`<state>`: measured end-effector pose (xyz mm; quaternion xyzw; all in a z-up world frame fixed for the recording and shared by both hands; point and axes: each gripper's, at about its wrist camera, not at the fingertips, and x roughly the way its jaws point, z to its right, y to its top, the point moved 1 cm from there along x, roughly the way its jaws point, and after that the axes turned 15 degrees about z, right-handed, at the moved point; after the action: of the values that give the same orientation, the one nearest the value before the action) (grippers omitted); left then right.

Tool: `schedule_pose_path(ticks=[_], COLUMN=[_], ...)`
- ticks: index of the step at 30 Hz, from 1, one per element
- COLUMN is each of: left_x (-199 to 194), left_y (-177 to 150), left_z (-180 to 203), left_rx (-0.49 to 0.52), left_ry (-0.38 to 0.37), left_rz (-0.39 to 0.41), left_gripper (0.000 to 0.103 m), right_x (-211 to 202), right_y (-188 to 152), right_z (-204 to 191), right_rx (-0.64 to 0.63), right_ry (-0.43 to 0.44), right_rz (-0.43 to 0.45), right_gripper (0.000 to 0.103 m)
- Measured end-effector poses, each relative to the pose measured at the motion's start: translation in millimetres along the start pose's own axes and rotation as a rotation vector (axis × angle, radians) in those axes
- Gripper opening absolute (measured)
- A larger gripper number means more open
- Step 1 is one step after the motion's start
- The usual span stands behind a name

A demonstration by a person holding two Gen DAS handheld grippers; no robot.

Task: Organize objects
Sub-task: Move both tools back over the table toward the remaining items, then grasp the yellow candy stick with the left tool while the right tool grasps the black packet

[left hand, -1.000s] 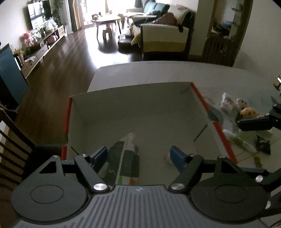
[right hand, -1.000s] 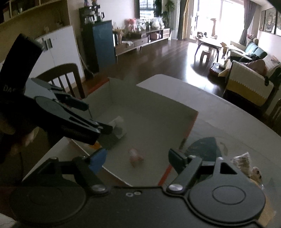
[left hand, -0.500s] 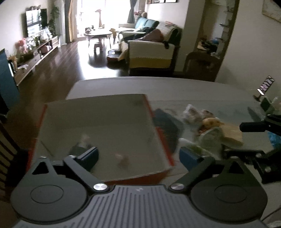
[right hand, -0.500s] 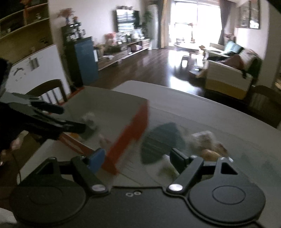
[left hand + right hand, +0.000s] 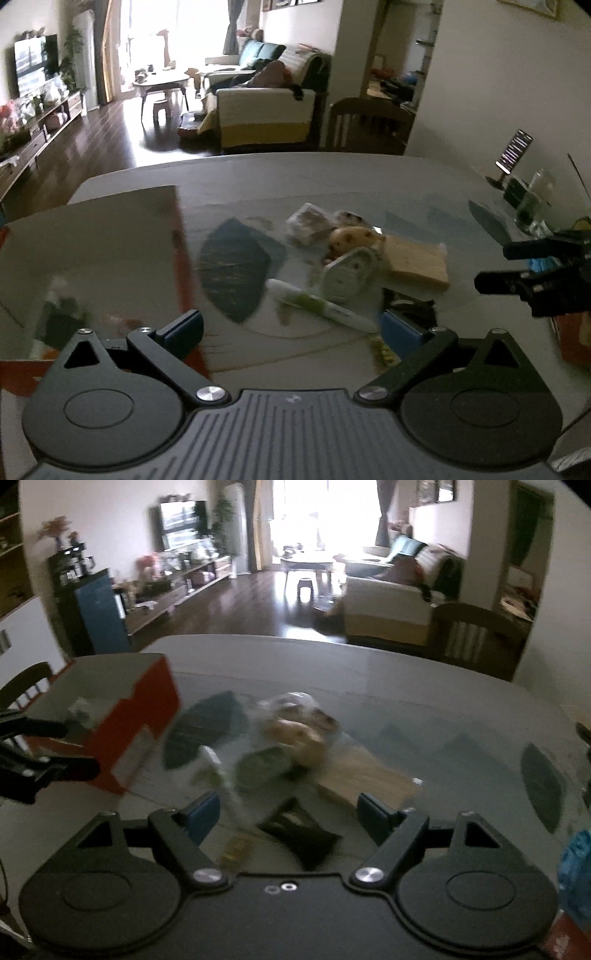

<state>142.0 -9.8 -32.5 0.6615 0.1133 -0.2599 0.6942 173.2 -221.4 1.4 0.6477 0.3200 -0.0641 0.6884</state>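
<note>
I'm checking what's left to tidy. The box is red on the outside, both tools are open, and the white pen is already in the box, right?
Not quite. The white pen isn't in the box; the left wrist view shows it lying on the table beside the box. The box is red outside, and the left tool and right tool are both open.

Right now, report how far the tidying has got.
Done: a couple of small items lie in the red box. In hand: nothing; left gripper and right gripper are both open. Left: the white tube, snack packets, wooden block and black pouch sit on the table.
</note>
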Motion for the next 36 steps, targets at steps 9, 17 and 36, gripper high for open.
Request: schedule_pose_path(ticks=[9,17,36], left_x=[33.9,69.2,106.5], left_y=[-34.5,-64.5,-94.9], left_z=[57.3,90.3,94.5], left_rx=[0.05,0.057,-0.011], left_ry=[-0.001,0.014,0.092], left_rz=[-0.039,-0.106,-0.14], left_gripper=[0.103,0.103,0.102], right_x=[10.5,39.3,113.7], right_y=[-20.9,-40.8,-60.7], right_z=[38.3,36.8,21.7], right_rx=[-0.016,-0.091,-0.187], right_ry=[-0.003,0.097,0.224], right_rz=[-0.03,-0.093,-0.205], right_gripper=[0.081,0.081,0.079])
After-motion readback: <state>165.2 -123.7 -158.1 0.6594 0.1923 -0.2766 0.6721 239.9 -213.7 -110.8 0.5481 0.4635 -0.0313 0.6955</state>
